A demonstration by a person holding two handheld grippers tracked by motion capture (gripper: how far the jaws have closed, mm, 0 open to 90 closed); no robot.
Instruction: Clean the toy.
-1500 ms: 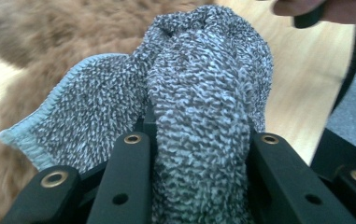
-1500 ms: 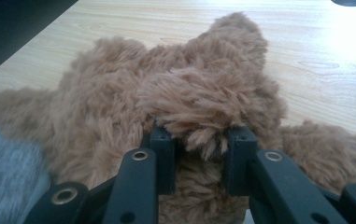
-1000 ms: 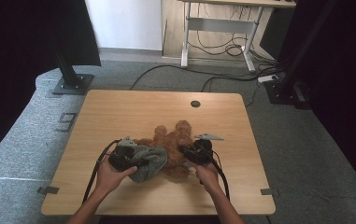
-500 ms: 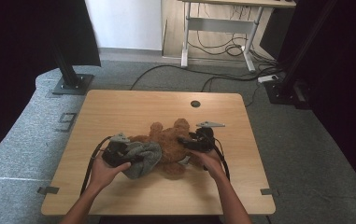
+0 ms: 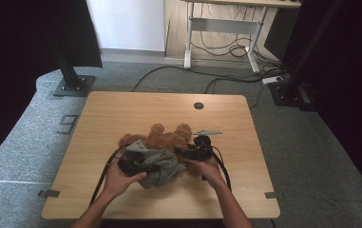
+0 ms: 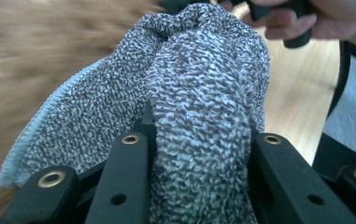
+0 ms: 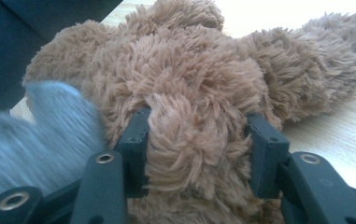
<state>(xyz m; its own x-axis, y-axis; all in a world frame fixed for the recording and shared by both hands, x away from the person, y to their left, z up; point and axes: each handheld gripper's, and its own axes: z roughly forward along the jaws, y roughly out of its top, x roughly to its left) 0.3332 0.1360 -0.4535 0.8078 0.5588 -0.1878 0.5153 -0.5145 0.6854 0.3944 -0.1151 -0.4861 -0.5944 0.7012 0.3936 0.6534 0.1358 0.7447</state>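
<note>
Grey carpet floor [image 5: 31, 142] all round, light wood counter [image 5: 121, 114] mid-frame in the high view, small round cable hole [image 5: 198, 105] near its far edge. Far half of the counter is bare, plenty of open room there; near strip in front of the hands is narrower.

Brown plush toy [image 5: 162, 140] lies slightly below frame centre, well clear of every counter edge. Grey knit cloth [image 5: 162, 164] sits against its near side, touching it.

Left gripper [image 6: 194, 140]: jaws clamped on a bunched fold of the grey knit cloth [image 6: 199, 93], fabric bulging between them. Plush is a brown blur at upper left of that view.

Right gripper [image 7: 196, 140]: jaws have just been closing, a tuft of the plush toy [image 7: 189, 93] pinched between them, fur pressed against both pads. Cloth blurred at lower left of that view.

Cables [image 5: 100, 180] trail off both grippers toward the near counter edge.
</note>
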